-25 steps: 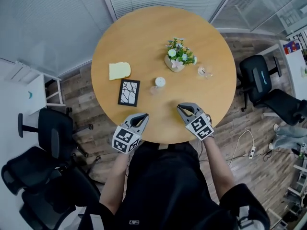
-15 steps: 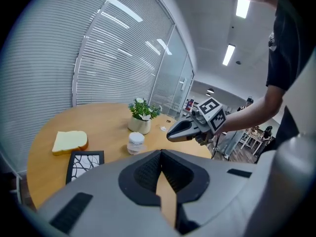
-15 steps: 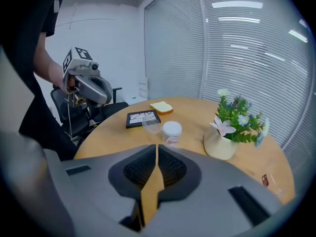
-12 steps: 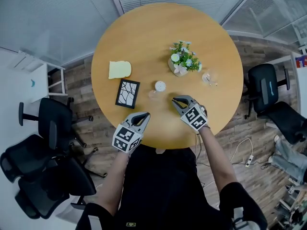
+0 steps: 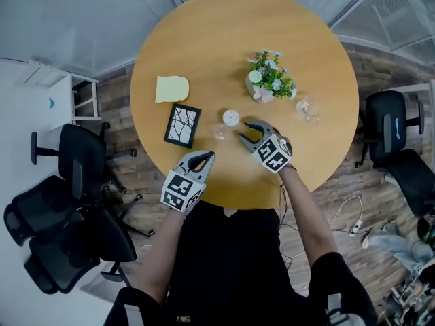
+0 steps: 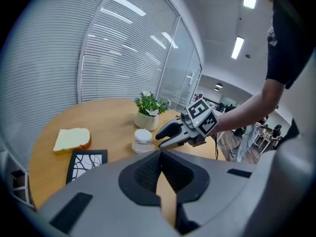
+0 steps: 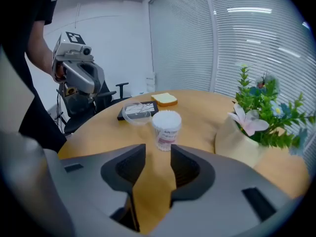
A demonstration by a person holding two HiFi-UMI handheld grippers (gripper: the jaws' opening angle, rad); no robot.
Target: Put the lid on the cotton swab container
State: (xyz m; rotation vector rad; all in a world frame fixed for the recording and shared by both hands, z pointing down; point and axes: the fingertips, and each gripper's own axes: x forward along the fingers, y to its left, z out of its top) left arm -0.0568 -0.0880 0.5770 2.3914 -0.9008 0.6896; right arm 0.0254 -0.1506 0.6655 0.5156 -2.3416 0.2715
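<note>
The left gripper, low centre, is clenched on nothing. The right gripper, mid-frame, has its jaws apart, just opened, with nothing between them. Just past its tips the container stands upright on the table, its label print too small to read. The clear lid lies just beside it to the lower left. Farther off are the frame, the bread and, upper right, the plant.

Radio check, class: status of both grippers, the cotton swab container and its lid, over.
Left gripper shut, empty. Right gripper open, jaws just opening, nothing between them. Lid off, lying on table beside cotton swab container. Potted plant nearby, not in the way.
</note>
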